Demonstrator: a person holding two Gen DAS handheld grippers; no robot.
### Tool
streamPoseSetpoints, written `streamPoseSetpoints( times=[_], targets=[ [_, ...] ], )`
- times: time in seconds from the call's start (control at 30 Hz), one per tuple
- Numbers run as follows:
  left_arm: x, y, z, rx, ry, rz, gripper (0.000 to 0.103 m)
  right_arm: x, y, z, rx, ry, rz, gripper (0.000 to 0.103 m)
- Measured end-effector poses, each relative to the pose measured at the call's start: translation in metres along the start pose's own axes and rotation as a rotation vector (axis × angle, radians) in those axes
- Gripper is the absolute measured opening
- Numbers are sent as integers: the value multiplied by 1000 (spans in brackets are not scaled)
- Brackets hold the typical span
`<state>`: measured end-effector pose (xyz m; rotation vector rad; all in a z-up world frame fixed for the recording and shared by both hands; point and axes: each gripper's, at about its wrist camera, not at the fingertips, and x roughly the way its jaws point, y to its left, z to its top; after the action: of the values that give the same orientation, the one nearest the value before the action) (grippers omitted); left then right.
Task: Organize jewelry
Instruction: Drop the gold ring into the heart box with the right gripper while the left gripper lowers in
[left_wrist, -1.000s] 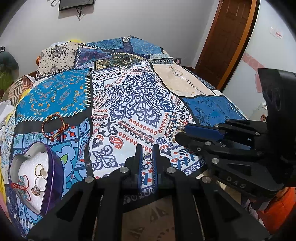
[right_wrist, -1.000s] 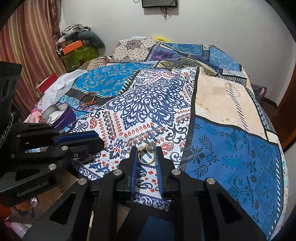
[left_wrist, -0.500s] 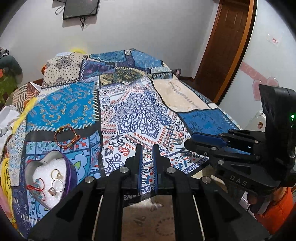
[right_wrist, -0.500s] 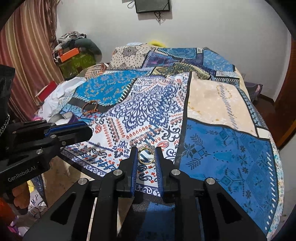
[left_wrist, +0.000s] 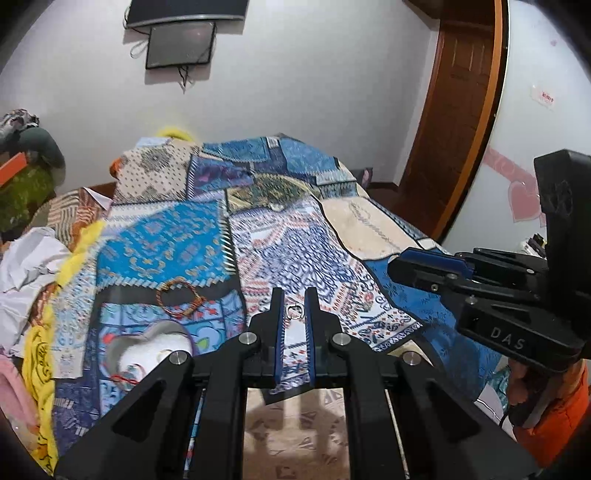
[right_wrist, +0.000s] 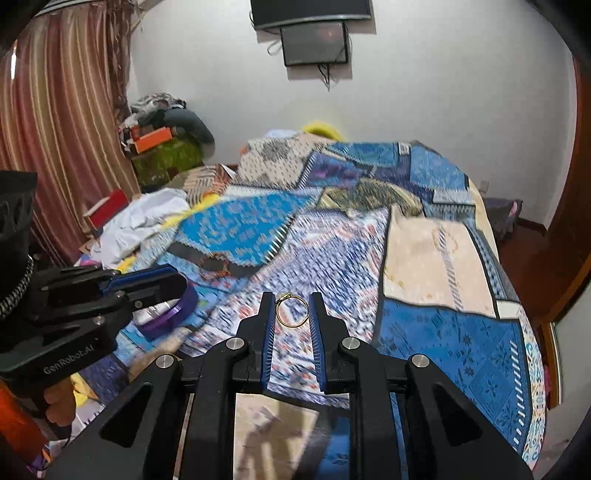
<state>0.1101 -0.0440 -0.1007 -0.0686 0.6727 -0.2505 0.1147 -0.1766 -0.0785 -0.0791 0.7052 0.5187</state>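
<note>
The left tool (left_wrist: 294, 295) pinches a small silver ring (left_wrist: 295, 311) above the bed (left_wrist: 295, 236); the right tool (right_wrist: 291, 300) grips a gold ring (right_wrist: 291, 310). A heart-shaped box (left_wrist: 147, 350) lies on the bed's left part.

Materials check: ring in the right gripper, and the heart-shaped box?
Ring in the right gripper: looks like polished yellow metal, thin band, bright glints; gold or plated, can't tell. Heart-shaped box: grey rim, probably tin; white foam-like pad inside.
</note>
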Motion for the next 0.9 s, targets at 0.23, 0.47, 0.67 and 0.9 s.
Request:
streamPoseSetpoints(
  times=[0.23, 0.47, 0.67, 0.9],
  targets=[
    [-26, 17, 3, -15, -52, 44, 8, -5, 30, 18, -27, -55, 52, 16],
    [-43, 42, 2, -47, -78, 86, 8, 5, 59, 29, -53, -68, 115, 16],
    [-52, 64, -2, -78, -91, 122, 8, 15, 83, 34, -74, -66, 160, 16],
    [-53, 94, -10, -129, -90, 155, 8, 35, 104, 39, -101, -47, 200, 16]
  ],
)
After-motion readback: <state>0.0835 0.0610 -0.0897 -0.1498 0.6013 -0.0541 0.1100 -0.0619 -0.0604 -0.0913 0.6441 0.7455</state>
